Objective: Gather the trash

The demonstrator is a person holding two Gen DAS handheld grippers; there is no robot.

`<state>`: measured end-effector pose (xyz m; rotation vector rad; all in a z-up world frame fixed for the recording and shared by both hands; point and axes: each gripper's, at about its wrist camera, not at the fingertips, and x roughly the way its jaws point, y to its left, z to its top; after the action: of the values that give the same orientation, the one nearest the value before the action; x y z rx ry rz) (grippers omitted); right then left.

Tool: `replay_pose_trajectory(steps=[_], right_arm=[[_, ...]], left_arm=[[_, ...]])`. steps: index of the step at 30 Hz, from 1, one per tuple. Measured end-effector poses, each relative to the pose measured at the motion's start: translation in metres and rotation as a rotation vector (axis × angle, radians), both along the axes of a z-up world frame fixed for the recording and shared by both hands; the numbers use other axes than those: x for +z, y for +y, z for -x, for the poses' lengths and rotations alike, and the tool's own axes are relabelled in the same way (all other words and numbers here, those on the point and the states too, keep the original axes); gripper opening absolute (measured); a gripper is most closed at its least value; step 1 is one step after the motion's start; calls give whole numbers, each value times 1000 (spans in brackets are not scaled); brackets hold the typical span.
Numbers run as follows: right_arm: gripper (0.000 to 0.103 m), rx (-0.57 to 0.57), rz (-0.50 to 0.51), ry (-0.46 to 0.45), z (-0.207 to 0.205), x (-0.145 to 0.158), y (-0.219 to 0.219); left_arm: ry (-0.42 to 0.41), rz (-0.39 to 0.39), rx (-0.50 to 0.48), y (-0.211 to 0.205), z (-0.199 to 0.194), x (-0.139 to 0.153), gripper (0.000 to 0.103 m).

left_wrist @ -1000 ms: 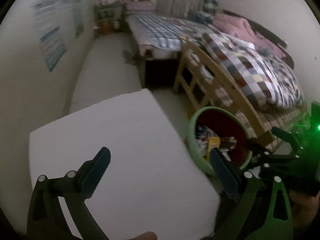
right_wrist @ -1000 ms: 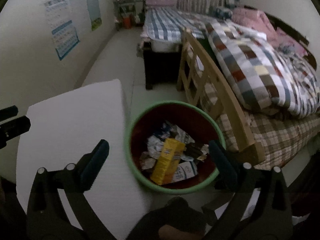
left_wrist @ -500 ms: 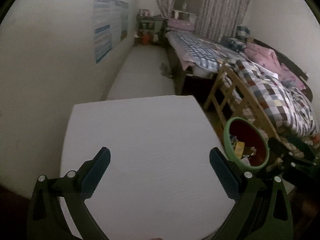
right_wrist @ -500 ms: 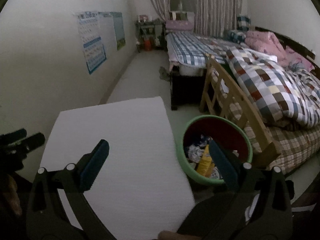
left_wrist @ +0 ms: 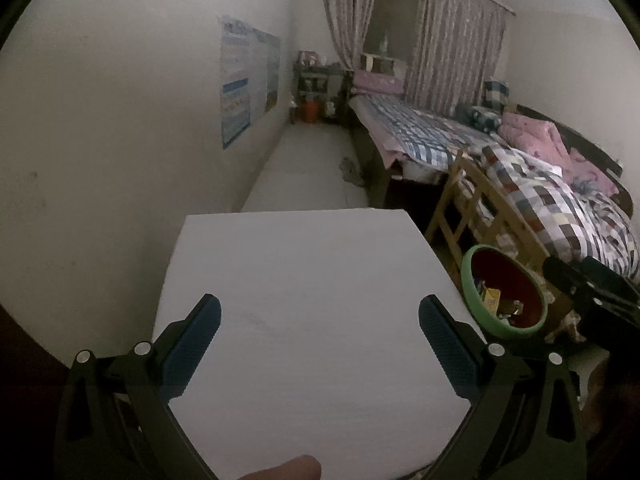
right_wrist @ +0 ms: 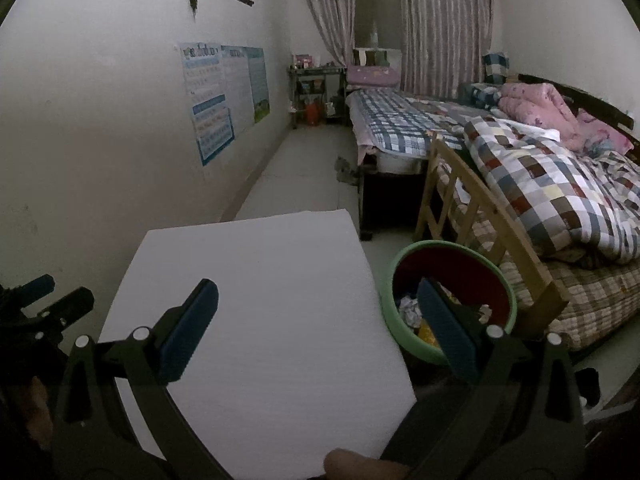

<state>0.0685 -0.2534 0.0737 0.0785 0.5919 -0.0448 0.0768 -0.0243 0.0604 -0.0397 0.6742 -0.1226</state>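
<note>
We hold our left gripper [left_wrist: 320, 320] and right gripper [right_wrist: 318, 306] spread and empty over the bare white rectangular worktop [left_wrist: 304, 280]. The crumpled wrappers and yellow carton [left_wrist: 491, 297] lie in the round green-rimmed red bin [right_wrist: 390, 312] beside it, so collecting looks finished. Since a second ago, both grippers have lifted back from the bin.

You can read nothing here. The wall posters [right_wrist: 224, 96] carry print, but it is too small and dim to make out, and the yellow packet [left_wrist: 491, 294] in the bin shows no legible label.
</note>
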Motion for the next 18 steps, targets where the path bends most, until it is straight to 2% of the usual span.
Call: replay_pose_trajectory(steps=[18], right_arm=[[98, 5, 35, -45, 19, 4, 19]], left_arm=[[-28, -29, 38, 17, 23, 7, 95]])
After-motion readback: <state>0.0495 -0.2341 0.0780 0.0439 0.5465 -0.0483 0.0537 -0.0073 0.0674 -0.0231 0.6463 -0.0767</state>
